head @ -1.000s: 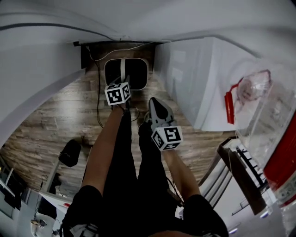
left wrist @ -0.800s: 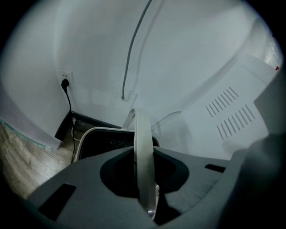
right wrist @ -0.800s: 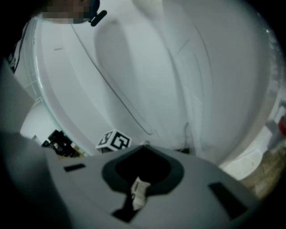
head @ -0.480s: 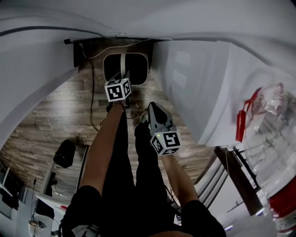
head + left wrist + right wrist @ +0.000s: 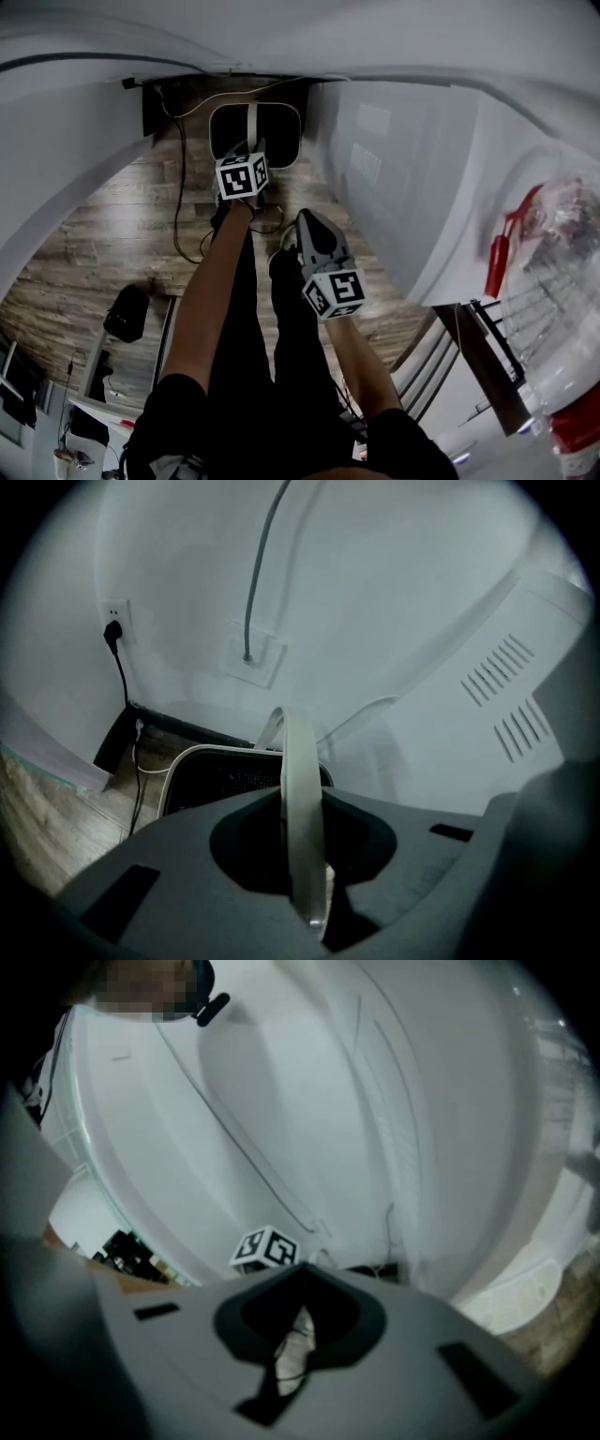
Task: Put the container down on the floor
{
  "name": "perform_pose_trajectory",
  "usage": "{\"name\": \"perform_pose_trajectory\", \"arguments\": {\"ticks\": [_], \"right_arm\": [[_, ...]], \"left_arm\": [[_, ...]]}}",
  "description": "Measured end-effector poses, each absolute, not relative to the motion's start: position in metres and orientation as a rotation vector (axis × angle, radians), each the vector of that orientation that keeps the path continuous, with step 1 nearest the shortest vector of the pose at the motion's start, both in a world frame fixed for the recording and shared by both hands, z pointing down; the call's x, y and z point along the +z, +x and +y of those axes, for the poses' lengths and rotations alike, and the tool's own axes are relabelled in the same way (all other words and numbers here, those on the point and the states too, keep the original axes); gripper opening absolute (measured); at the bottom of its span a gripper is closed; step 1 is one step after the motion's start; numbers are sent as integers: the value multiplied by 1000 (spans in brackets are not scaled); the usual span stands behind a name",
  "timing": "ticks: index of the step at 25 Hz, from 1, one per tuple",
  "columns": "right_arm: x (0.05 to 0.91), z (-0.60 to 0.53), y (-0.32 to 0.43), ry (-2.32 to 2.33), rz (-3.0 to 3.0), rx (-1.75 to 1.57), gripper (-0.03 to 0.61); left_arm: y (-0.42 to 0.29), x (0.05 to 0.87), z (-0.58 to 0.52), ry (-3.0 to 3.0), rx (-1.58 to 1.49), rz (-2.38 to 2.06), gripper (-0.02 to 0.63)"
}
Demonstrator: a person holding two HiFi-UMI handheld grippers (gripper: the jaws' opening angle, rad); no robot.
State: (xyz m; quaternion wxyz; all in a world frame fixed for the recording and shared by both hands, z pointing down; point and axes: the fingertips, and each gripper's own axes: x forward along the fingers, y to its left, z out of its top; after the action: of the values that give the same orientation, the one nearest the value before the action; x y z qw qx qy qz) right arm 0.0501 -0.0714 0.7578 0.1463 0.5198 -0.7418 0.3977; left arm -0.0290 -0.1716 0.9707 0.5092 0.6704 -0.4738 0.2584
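Observation:
The container (image 5: 281, 137) is a dark bin with a white rim, seen from above over the wooden floor (image 5: 94, 244) by the wall. A white handle (image 5: 250, 127) arches across it. My left gripper (image 5: 253, 152) is shut on that handle, its marker cube just below. In the left gripper view the handle (image 5: 298, 789) runs upright between the jaws of the left gripper (image 5: 302, 822), and the container (image 5: 192, 759) hangs underneath. My right gripper (image 5: 307, 219) is lower right of the container, apart from it and holding nothing. In its own view the right gripper (image 5: 298, 1290) has its jaws together.
A large white appliance (image 5: 403, 169) stands right of the container. Cables (image 5: 178, 220) trail over the floor to a wall socket (image 5: 114, 630). A black object (image 5: 127, 312) lies at lower left. A rack (image 5: 487, 347) and a clear bag (image 5: 562, 234) are at the far right.
The left gripper and the container have shifted slightly up in the head view, grip unchanged. The right gripper has drifted a little left. The things at the far right have slid further right.

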Motion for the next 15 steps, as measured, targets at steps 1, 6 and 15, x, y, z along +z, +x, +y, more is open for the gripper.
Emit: {"name": "perform_pose_trajectory", "arguments": {"ticks": [1,6,15], "right_arm": [[759,-71,49,1495,-2135,1146,33],[766,-69,48,1495,-2134,1162,32],[780,-64,63,1519,-2103,1189,33]], "left_arm": [[-27,973,-172,1615,622,-1141,71],[-18,988,-168,1616,642,-1117,71],[-4,1010,-166,1633,677,-1092,71]]}}
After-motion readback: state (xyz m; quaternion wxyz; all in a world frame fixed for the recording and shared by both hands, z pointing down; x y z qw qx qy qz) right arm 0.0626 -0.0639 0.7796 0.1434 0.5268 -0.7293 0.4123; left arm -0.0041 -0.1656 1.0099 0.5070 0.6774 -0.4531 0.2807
